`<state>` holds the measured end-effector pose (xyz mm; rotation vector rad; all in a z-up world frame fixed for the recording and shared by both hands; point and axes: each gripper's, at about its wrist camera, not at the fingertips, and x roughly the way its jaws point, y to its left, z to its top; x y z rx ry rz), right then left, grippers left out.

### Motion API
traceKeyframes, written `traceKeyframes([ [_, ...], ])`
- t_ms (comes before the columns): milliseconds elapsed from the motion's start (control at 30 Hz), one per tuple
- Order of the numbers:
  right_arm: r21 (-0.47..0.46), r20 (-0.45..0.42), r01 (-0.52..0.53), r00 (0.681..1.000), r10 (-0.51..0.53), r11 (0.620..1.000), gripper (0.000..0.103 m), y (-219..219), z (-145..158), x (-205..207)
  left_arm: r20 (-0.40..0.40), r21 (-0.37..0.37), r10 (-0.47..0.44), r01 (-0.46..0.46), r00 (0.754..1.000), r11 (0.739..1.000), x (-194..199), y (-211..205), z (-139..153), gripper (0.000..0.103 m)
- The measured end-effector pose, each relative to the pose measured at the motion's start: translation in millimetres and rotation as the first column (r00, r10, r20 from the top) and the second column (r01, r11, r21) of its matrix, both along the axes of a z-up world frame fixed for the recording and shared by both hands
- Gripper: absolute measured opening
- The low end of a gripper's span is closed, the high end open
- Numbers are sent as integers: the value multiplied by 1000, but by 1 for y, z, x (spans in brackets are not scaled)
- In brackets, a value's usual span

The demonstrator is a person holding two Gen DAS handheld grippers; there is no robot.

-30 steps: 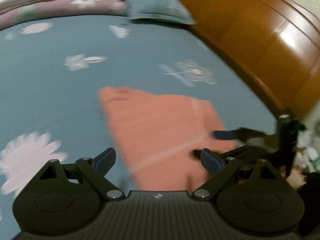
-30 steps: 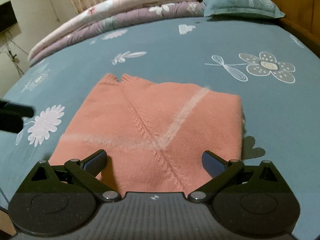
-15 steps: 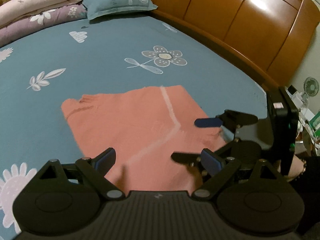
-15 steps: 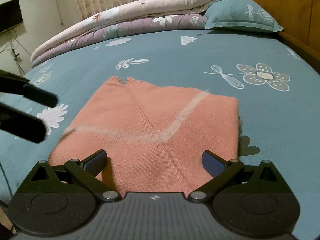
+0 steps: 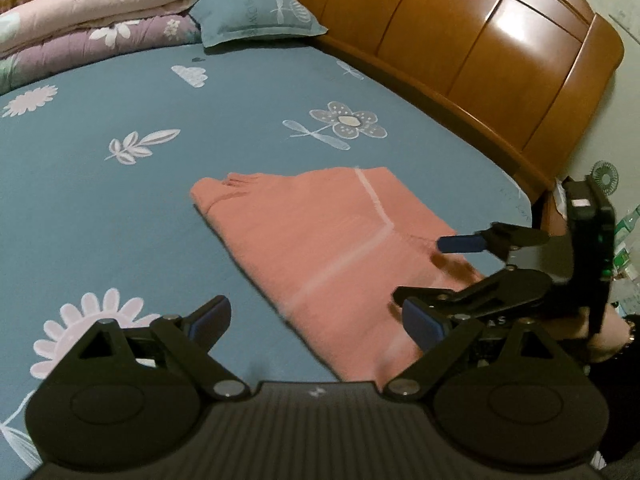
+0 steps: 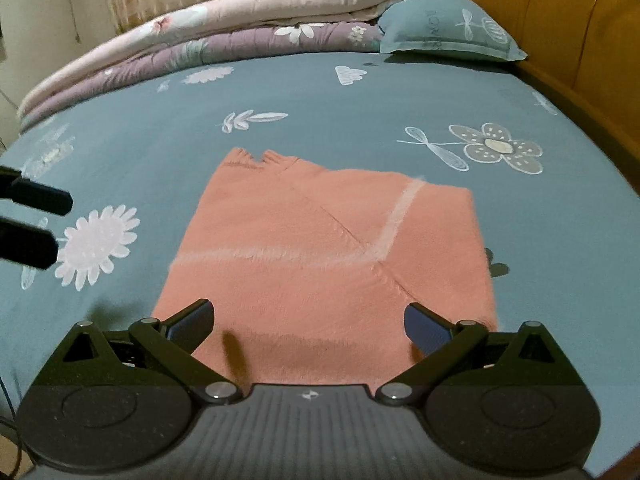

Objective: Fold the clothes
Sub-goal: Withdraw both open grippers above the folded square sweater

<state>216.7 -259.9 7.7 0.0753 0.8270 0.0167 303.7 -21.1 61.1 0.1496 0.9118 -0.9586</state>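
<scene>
Sweater [image 6: 328, 256], one only, folded flat on the bedsheet [image 6: 360, 112]; we see its collar pointing away from our right tongs [image 6: 306, 322], its long axis running straight ahead of them. Both tongs gape, holding nothing. Our left tongs [image 5: 316, 320] sit off the sweater's left edge. Since a second ago the left view has swung left; the sweater itself has not moved.

Near edge of pink sweater [image 6: 328, 248] hidden behind right gripper [image 6: 308, 320] body. Left gripper [image 6: 36, 220] cut off by frame edge, only finger tips showing. Bottles [image 5: 626, 240] beside headboard [image 5: 480, 52] too small and dim to identify.
</scene>
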Motion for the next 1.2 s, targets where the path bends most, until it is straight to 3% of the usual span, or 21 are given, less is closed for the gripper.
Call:
traceKeyframes([
  [367,9,7,81,997,-81,997,103,-16,15,-18,-8,-34,-35,35,999,999,7,-24,-10,93],
  [767,85,33,-8,999,6,996,103,-54,0,5,18,-32,-2,3,1000,999,-8,-63,5,93],
  [1000,120,33,-76,997,73,990,103,-70,-10,12,-78,-54,-5,0,997,999,-1,-106,-23,93],
  [1100,99,28,-101,995,99,990,103,-71,-13,13,-175,-41,45,-53,983,998,11,-113,-51,94],
  [1200,96,22,-112,994,110,989,103,-72,-12,13,-199,-33,93,-101,976,994,17,-108,-56,93],
])
